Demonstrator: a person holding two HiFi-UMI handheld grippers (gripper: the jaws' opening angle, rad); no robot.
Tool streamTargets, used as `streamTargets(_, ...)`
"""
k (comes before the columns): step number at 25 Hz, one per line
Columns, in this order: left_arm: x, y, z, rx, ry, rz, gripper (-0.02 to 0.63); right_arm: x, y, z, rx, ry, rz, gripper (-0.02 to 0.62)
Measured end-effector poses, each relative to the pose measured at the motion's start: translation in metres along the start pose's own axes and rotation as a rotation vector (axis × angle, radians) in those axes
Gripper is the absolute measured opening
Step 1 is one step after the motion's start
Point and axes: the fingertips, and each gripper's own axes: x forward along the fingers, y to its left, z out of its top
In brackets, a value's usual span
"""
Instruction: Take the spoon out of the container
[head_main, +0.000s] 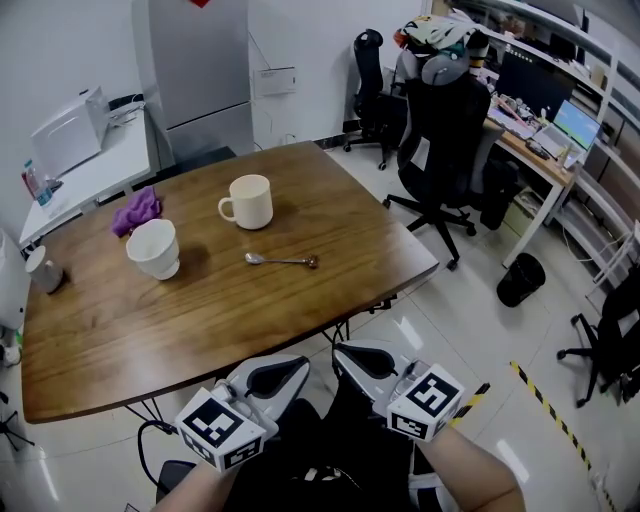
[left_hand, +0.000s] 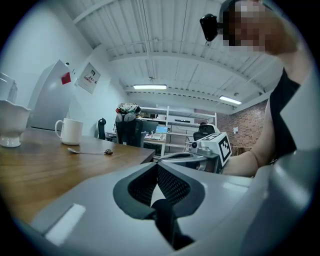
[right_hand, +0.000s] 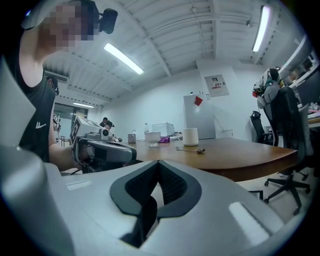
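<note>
2 tools, the left tool (head_main: 285, 372) and the right tool (head_main: 352, 357), hang side by side below the table's (head_main: 200, 320) near edge, each with jaws pressed together on nothing. Farther on, the spoon (head_main: 280, 260) lies flat on the wood, outside the mug (head_main: 250, 201) near behind it. A white cup (head_main: 154, 248) stands left of both.
</note>
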Motion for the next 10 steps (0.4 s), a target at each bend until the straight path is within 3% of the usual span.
streamTargets(10,0.013,-0.009,-0.001,-0.005,0.005,-0.027,0.012,-0.012,-0.007,-0.002,0.0,0.001,-0.027,0.002)
